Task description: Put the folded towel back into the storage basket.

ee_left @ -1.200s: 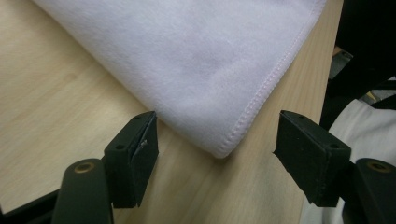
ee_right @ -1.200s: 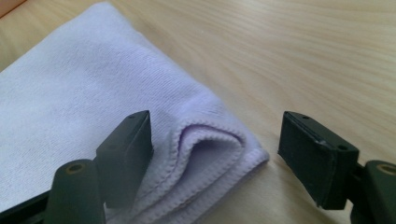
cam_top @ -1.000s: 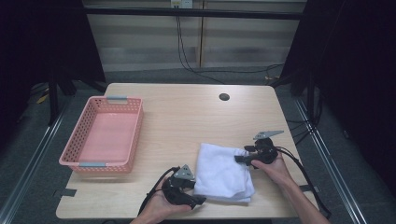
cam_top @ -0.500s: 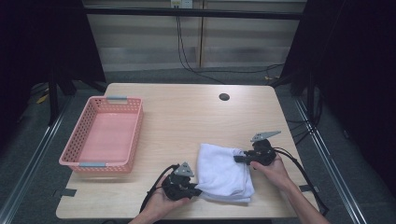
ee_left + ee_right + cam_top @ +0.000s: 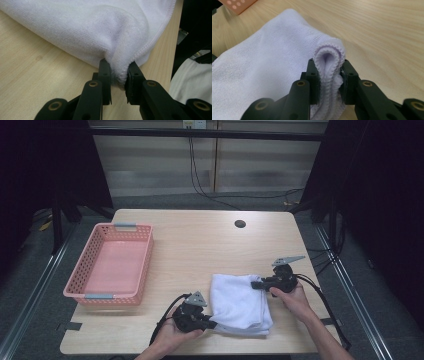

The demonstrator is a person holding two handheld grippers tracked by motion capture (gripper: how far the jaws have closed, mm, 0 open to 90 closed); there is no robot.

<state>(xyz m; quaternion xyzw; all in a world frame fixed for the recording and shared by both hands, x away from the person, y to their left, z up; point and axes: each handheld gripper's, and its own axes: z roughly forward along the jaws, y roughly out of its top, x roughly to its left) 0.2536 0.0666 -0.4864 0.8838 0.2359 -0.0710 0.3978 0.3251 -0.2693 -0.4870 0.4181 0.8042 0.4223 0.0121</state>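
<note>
A folded white towel point(image 5: 240, 302) lies on the wooden table point(image 5: 200, 245) near its front edge. My left gripper point(image 5: 209, 323) is at the towel's near left corner. In the left gripper view its jaws point(image 5: 119, 68) have just closed and pinch the hemmed corner of the towel point(image 5: 100, 30). My right gripper point(image 5: 256, 284) is at the far right corner. In the right gripper view its jaws point(image 5: 329, 67) have just been closing and squeeze a folded edge of the towel point(image 5: 262, 70) between the pads.
A pink plastic basket point(image 5: 107, 265) with nothing in it stands at the table's left side; its corner point(image 5: 237, 5) is also in the right gripper view. A dark round hole point(image 5: 240, 224) sits near the far edge. Black cables trail from both grippers toward the front.
Both pairs of jaws have closed onto the towel's corners. The right hand shifted slightly to the right and away; the left hand stayed put.
</note>
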